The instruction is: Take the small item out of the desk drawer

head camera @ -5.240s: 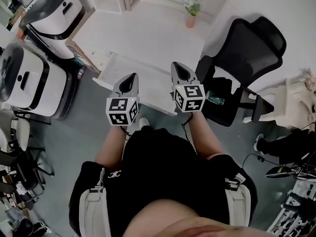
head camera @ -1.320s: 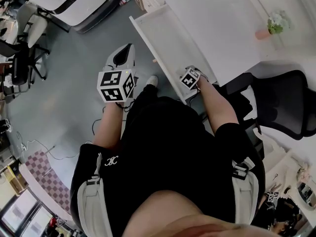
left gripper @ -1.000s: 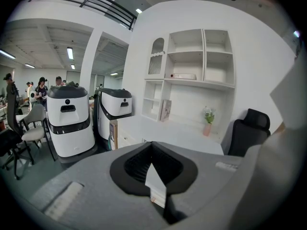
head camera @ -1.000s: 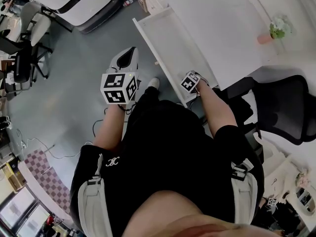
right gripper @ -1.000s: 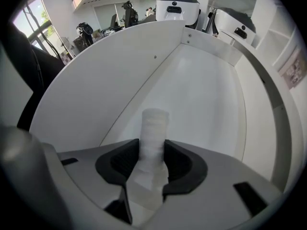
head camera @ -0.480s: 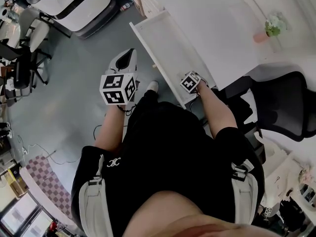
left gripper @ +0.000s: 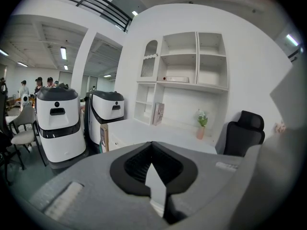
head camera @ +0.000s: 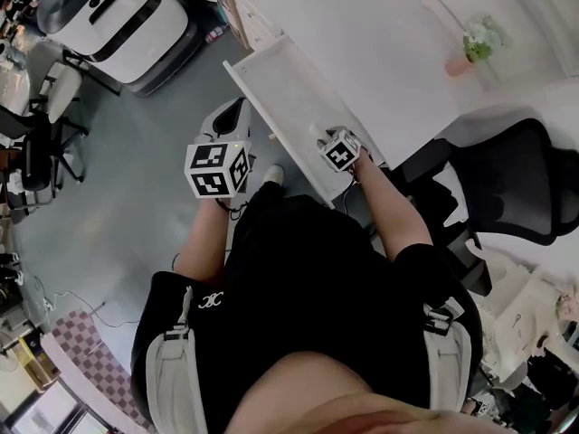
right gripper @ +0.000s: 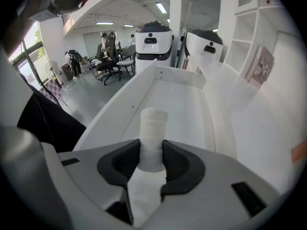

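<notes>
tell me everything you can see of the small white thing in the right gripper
The small white item is a stubby matte cylinder, faintly ribbed like wound tape. Its lower half is clamped in the right gripper, whose jaws have just been closing on it; the top pokes out past them, over the open drawer.

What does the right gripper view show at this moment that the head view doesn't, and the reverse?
Only the right gripper view: the right hand-held gripper gripping a small white cylinder above the drawer, its jaws having just been closing on it. Only the head view: the left hand-held gripper out over the floor beside the drawer, and the black chair. Both: the open drawer, the desk and the white machines.
</notes>
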Demonstrator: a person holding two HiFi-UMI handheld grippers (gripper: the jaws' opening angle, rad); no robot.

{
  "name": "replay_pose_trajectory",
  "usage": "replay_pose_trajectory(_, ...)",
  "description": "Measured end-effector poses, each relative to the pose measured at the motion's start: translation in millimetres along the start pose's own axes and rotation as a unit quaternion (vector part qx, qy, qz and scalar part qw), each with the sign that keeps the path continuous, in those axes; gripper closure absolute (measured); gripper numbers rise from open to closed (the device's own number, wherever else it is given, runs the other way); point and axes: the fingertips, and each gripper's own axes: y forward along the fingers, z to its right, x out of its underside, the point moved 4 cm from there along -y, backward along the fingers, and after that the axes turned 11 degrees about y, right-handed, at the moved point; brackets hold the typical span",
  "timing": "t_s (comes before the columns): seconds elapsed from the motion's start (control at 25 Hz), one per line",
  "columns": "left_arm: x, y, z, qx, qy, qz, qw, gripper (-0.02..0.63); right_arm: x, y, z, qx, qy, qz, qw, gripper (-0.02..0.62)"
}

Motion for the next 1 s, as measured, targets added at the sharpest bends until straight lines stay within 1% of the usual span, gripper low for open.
replay_pose_trajectory(0.12, -2.2, 4.3, 3.0, 0.006, 0.0, 0.004, 1.0, 0.591, -12.0, -15.2, 0.4, 0.004, 0.03, 0.029, 0.999, 0.46)
replay_pose_trajectory(0.24, -4.3, 9.9, 7.0, 0.014, 0.001, 0.006, 0.9999, 0.592, -28.8, -35.1, 5.0, 0.012, 0.066, 0.076, 0.995, 0.462)
replay_pose_trajectory(0.36, -8.2, 17.7, 10.3, 0.025, 0.004, 0.009, 0.9996, 0.592, -49.6, -59.8, 12.1, 0.025, 0.107, 0.124, 0.986, 0.465)
replay_pose_trajectory(0.48, -13.1, 26.2, 14.3, 0.038, 0.009, 0.012, 0.9992, 0.592, -70.5, -88.7, 21.0, 0.047, 0.138, 0.177, 0.973, 0.466)
replay_pose_trajectory(0.56, -17.6, 32.6, 18.0, 0.047, 0.013, 0.015, 0.9987, 0.591, -84.1, -111.2, 27.5, 0.063, 0.15, 0.217, 0.962, 0.468)
replay_pose_trajectory(0.68, -25.2, 43.8, 24.4, 0.06, 0.019, 0.022, 0.9978, 0.592, -100.3, -148.2, 39.3, 0.095, 0.165, 0.28, 0.941, 0.469)
replay_pose_trajectory(0.8, -32.4, 53.9, 32.0, 0.074, 0.024, 0.027, 0.9966, 0.592, -108.7, -187.7, 53.3, 0.137, 0.179, 0.332, 0.916, 0.471)
replay_pose_trajectory(0.88, -37.6, 59.8, 36.1, 0.084, 0.028, 0.03, 0.9956, 0.592, -112.5, -213.4, 61.1, 0.159, 0.193, 0.359, 0.899, 0.471)
replay_pose_trajectory(1.0, -46.7, 68.3, 42.3, 0.098, 0.034, 0.037, 0.9939, 0.591, -116.5, -250.2, 69.1, 0.194, 0.199, 0.397, 0.875, 0.471)
